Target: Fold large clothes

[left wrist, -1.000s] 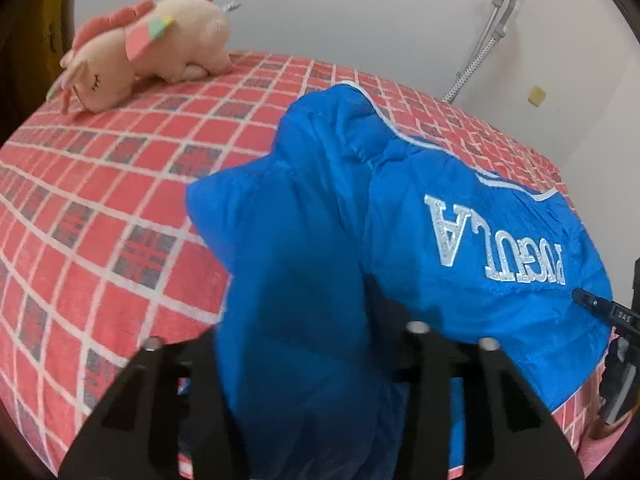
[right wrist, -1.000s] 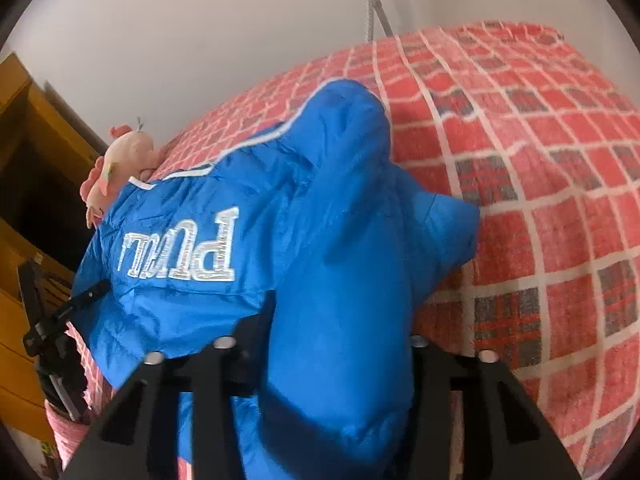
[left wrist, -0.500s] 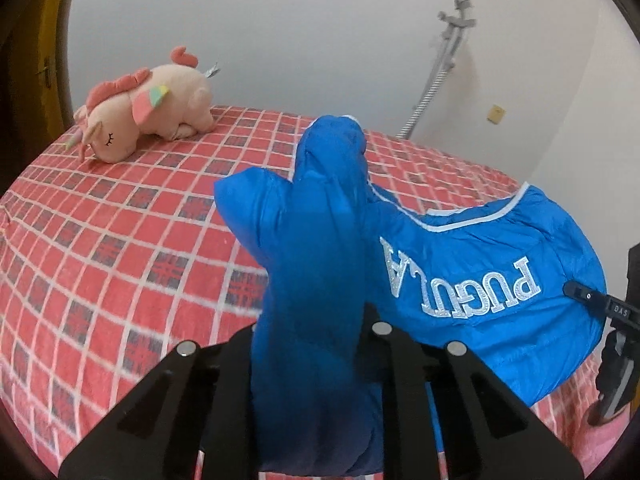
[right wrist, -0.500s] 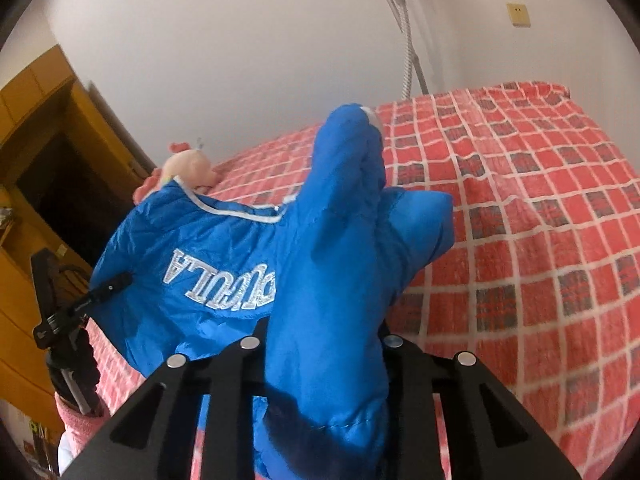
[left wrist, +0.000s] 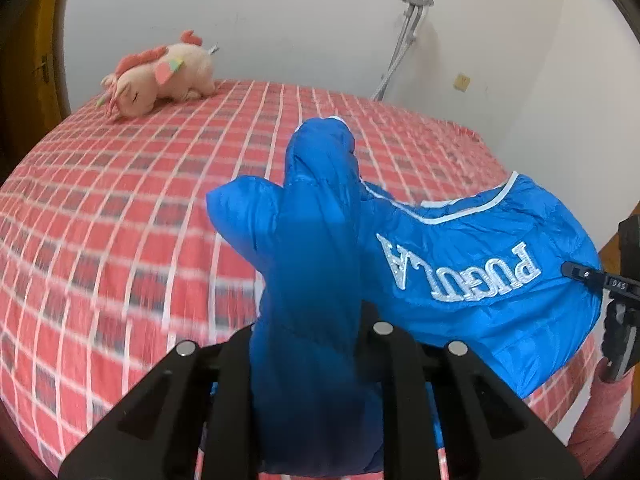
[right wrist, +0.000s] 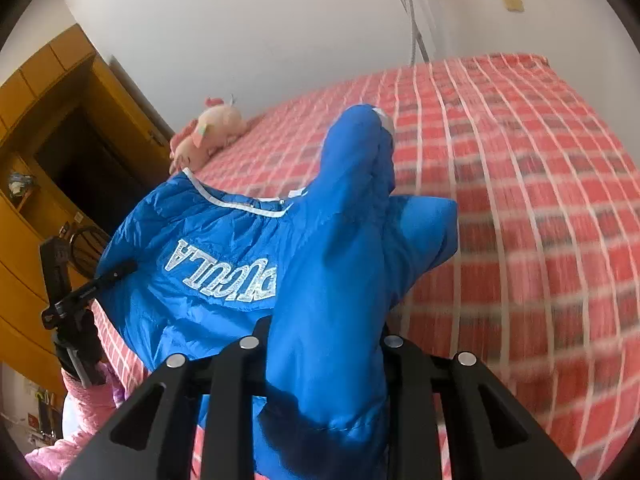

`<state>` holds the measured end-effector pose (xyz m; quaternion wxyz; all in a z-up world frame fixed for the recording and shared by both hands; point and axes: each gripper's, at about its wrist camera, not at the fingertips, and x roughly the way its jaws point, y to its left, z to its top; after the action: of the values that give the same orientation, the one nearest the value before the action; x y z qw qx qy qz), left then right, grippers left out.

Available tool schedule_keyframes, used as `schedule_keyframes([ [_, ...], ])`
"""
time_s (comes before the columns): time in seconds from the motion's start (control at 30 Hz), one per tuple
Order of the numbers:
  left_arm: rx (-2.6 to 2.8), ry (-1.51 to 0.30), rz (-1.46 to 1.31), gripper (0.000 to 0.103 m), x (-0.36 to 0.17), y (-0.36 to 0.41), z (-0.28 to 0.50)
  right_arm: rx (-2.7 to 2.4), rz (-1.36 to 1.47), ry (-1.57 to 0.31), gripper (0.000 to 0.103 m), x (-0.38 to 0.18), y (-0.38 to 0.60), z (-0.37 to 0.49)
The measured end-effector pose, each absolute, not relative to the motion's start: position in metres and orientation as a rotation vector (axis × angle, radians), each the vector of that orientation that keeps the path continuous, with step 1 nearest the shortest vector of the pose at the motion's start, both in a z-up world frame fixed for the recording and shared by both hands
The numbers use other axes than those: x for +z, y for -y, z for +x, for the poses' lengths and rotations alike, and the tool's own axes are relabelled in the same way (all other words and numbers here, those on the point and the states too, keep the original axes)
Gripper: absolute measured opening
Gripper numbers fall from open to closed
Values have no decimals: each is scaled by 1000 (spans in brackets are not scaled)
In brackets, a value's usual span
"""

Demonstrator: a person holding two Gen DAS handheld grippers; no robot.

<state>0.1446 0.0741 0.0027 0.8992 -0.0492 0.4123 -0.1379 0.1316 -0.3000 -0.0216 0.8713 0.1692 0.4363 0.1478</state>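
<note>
A large bright blue puffy jacket (left wrist: 460, 280) with white lettering and white trim hangs in the air above the bed, stretched between both grippers. My left gripper (left wrist: 316, 344) is shut on a bunched sleeve end of it, which hides the fingertips. My right gripper (right wrist: 324, 344) is shut on another bunched part of the jacket (right wrist: 224, 248). The right gripper shows at the right edge of the left wrist view (left wrist: 580, 272); the left gripper shows at the left of the right wrist view (right wrist: 92, 284).
The bed has a red plaid sheet (left wrist: 120, 216) reaching to the white wall. A pink plush toy (left wrist: 160, 76) lies at its far left corner. A metal pole (left wrist: 404, 40) leans on the wall. A wooden wardrobe (right wrist: 48, 128) stands left of the bed.
Both grippers have lifted the jacket off the bed and pulled it up and back. It lay spread on the sheet a second ago and now hangs stretched between them.
</note>
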Motion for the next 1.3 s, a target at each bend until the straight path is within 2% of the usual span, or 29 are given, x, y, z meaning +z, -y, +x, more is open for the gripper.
schedule_keyframes([
  [0.3, -218, -896, -68, 28, -55, -82, 141, 203, 346, -982, 33, -82, 304, 126],
  [0.57, -169, -834, -9, 30, -63, -70, 129, 174, 345, -921, 36, -101, 302, 119],
  [0.7, -159, -828, -13, 31, -63, -69, 127, 163, 341, -921, 38, -99, 300, 117],
  [0.8, -152, -836, -20, 34, -59, -71, 126, 139, 317, -924, 45, -92, 298, 115],
  [0.87, -150, -840, -25, 39, -54, -73, 122, 119, 285, -920, 50, -85, 296, 110],
  [0.93, -156, -839, -28, 43, -47, -78, 115, 128, 280, -919, 49, -76, 298, 103],
  [1.3, -196, -868, -107, 42, -23, -91, 101, 89, 120, -824, 50, -26, 283, 53],
])
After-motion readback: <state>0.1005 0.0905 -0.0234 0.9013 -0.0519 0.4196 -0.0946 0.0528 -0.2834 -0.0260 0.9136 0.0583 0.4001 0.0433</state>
